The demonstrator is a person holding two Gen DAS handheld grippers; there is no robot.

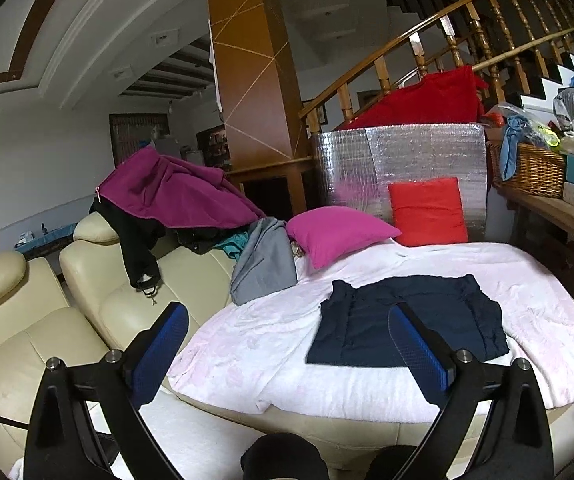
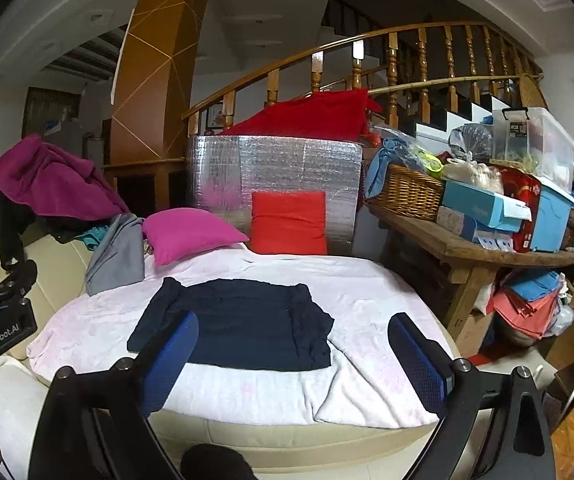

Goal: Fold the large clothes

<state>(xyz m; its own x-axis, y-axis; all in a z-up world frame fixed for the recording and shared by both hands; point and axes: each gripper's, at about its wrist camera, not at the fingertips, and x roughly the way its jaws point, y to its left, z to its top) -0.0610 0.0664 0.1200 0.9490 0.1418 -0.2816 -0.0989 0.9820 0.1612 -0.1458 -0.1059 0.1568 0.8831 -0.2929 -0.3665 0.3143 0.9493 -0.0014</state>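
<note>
Navy garment (image 2: 235,320) was seen folded into flat rectangle on pink blanket (image 2: 367,292), just ahead of both hand-held grippers. Left hand-held gripper (image 1: 289,344) and right hand-held gripper (image 2: 293,354) were spread wide, nothing gripped. Magenta jacket (image 1: 175,192) and grey garment (image 1: 265,264), left of grippers, judged unfolded.

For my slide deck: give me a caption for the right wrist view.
Open right gripper above a folded navy garment lying on a pale pink blanket.

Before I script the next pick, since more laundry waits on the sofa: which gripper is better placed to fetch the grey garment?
Probably the left gripper. The grey garment lies left of the folded navy garment, toward the sofa. The right gripper, also open and empty, would have to cross over the navy garment.
</note>
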